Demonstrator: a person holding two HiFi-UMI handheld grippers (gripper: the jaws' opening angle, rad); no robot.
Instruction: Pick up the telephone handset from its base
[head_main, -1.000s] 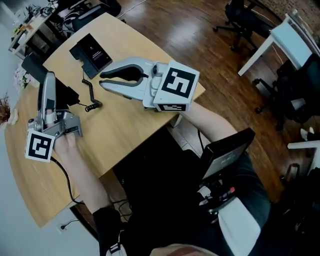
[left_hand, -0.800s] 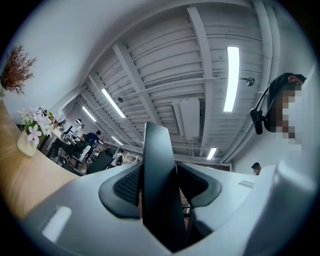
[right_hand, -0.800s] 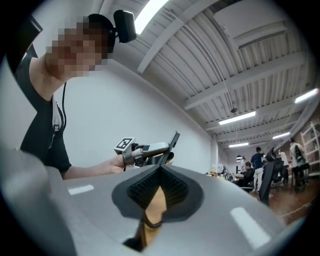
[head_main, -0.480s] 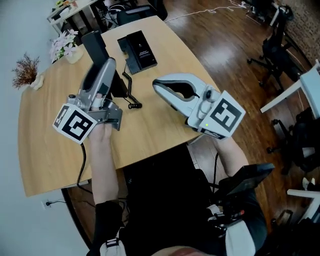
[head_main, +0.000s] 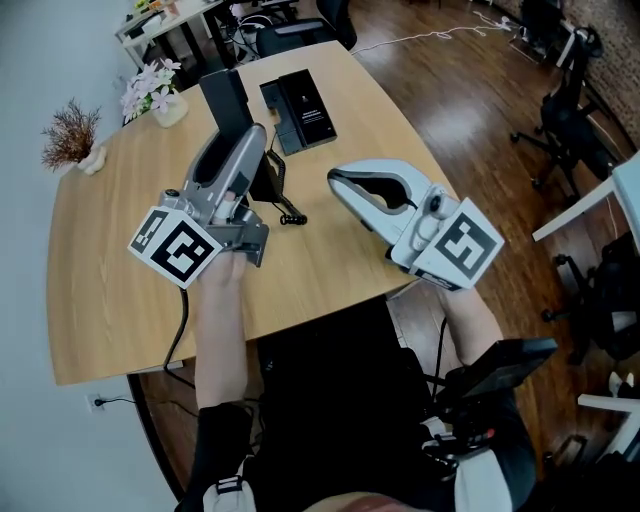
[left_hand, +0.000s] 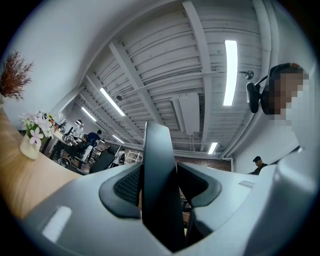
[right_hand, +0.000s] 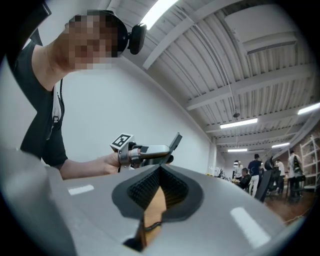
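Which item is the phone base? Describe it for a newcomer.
On the curved wooden table, look at the far edge, right of the flower vase. The phone base lies flat there, a black rectangular slab, unlike the black handset held up in the left gripper.

Right gripper (head_main: 334, 180): jaws apart a second ago, gap plain; now tips together, nothing between.

Head camera swung: table (head_main: 110, 300) sits turned in frame, flowers (head_main: 150, 85) and dried sprig (head_main: 70, 135) newly in view, base (head_main: 303, 110) nearer centre. Left gripper (head_main: 245, 140) shifted rightward in frame with that swing; own movement over table cannot be told.
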